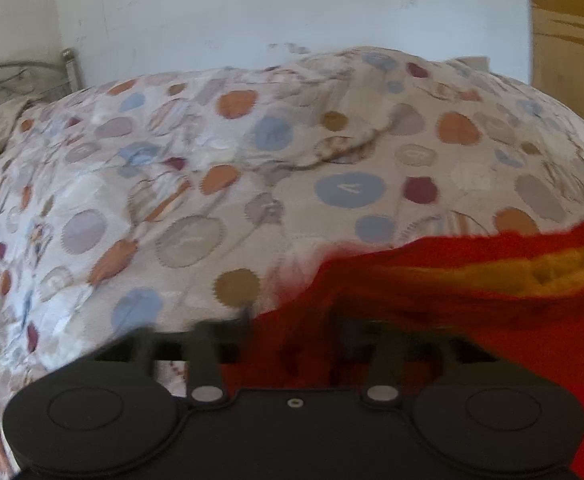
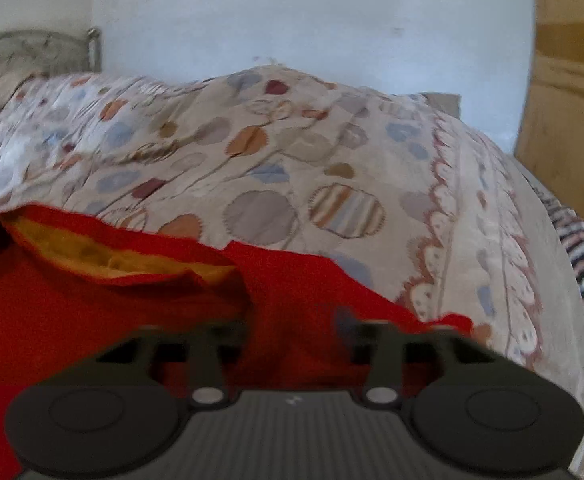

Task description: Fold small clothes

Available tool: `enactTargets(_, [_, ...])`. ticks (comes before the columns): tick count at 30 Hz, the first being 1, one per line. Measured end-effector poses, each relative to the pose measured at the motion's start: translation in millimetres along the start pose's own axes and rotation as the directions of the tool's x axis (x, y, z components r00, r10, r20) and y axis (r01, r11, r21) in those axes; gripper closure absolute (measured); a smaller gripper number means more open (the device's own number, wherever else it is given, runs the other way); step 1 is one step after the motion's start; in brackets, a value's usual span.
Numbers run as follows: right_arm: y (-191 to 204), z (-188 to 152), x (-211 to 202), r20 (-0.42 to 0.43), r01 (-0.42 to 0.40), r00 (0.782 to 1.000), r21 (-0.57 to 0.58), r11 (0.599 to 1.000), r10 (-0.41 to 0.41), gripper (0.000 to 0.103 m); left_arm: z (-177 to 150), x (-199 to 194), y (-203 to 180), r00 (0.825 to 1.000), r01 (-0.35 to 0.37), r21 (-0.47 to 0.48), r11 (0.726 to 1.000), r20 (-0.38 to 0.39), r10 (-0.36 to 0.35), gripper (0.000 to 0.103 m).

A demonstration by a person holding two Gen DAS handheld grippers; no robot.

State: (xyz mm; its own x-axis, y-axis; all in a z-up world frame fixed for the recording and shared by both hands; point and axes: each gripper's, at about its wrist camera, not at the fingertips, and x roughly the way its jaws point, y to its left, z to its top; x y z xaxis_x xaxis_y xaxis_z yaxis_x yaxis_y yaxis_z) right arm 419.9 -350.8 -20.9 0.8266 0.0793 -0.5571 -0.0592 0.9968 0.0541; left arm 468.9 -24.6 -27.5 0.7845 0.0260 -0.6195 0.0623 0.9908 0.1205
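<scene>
Red garment stretches sideways from the left tool toward its right, covering the fingers; grip cannot be told. Right wrist: garment runs leftward from the right tool, over the bed; grip unclear.

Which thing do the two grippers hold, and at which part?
Both seem to hold the red garment near its top edge, on either side of the yellow-lined opening. The fingertips are hidden under blurred cloth, so the exact grip cannot be told.
</scene>
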Motion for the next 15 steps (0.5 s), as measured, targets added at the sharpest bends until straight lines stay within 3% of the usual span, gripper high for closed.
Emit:
enactTargets(1, [-5, 0, -4, 0.015, -0.008, 1.0, 0.025, 1.0, 0.008, 0.021, 2, -1, 6, 1.0, 0.0, -0.034, 0.999, 0.001, 0.0, 0.01])
enactTargets(4, [-16, 1, -14, 0.047, 0.001, 0.999, 0.066, 0.998, -0.004, 0.004, 8, -6, 27, 0.999, 0.039, -0.149, 0.988, 0.002, -0.039, 0.007])
enactTargets(8, [-26, -2, -29, 0.088, 0.021, 0.996, 0.079, 0.997, -0.028, 0.0, 8, -20, 40, 0.999, 0.035, -0.211, 0.977, 0.039, -0.027, 0.001])
enactTargets(13, [-22, -17, -35, 0.082, -0.05, 0.995, 0.008, 0.999, 0.049, 0.0, -6, -36, 26, 0.988, 0.106, -0.113, 0.988, 0.126, -0.091, 0.001])
enactTargets(15, [-15, -21, -29, 0.068, -0.052, 0.996, -0.025, 0.998, 0.054, 0.0, -10, -35, 12, 0.987, 0.092, -0.039, 0.995, 0.139, -0.086, 0.001])
